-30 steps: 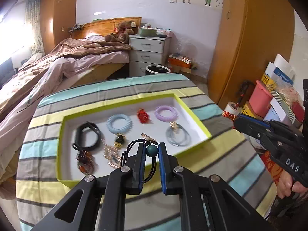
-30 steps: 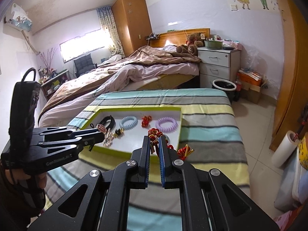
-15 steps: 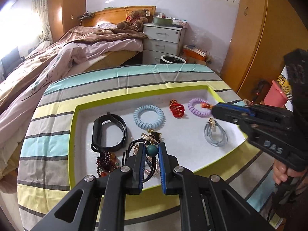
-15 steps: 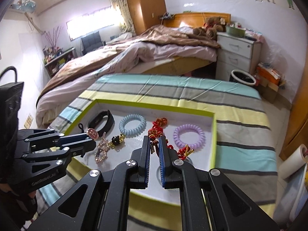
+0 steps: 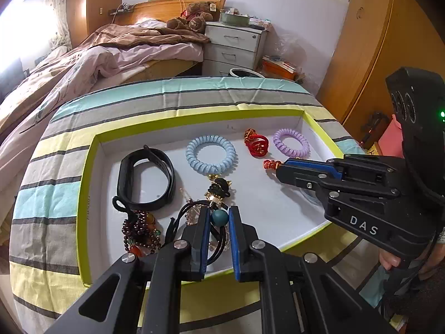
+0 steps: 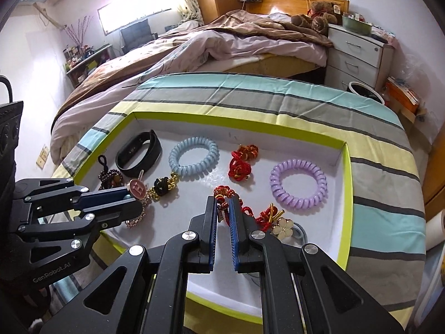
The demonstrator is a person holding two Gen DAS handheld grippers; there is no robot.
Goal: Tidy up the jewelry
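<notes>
Several pieces already lie in the tray (image 5: 91, 167); we hold two more above it: left hand-held gripper (image 5: 217, 220) clamps the black hair tie (image 5: 183, 211), right hand-held gripper (image 6: 222, 204) the red knotted cord (image 6: 222, 192).

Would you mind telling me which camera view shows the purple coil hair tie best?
The right wrist view: the purple coil hair tie lies whole and close in the tray. In the left wrist view it looks smaller and farther off, near the tray's far corner.
</notes>
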